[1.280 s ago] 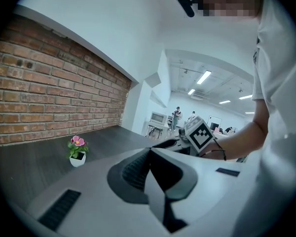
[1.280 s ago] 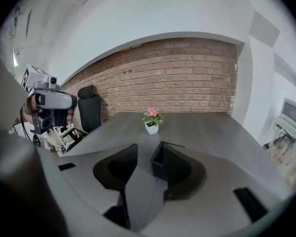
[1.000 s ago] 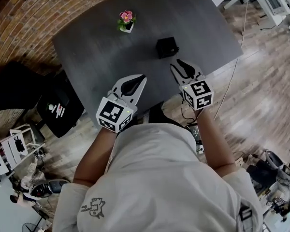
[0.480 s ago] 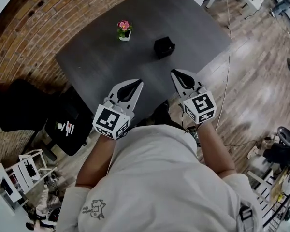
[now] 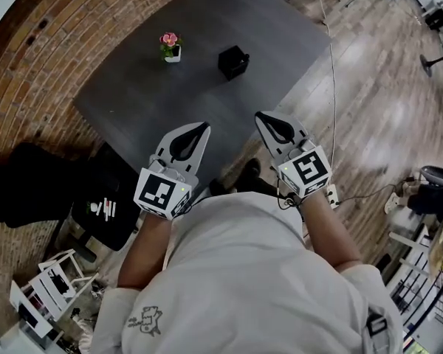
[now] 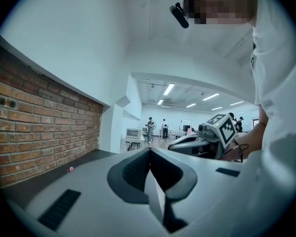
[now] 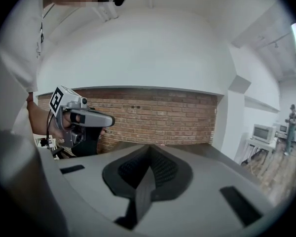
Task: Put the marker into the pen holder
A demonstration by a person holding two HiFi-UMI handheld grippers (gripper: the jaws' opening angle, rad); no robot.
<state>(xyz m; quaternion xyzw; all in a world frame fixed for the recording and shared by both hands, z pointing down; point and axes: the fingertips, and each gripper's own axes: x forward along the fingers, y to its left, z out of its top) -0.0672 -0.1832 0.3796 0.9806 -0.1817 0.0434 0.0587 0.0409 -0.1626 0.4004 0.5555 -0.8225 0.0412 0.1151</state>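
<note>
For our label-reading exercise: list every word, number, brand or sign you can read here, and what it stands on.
No text can be read as words or numbers.
Cubes on the left gripper and right gripper: black-and-white square codes, no letters.
On the black object on the floor: white-and-red mark, too small to read.
On the shirt: small dark drawing, too blurred to read.

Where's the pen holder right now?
Head view, upper centre: the black pen holder stands on the dark table, right of the pink flower pot, apart from it.
</note>
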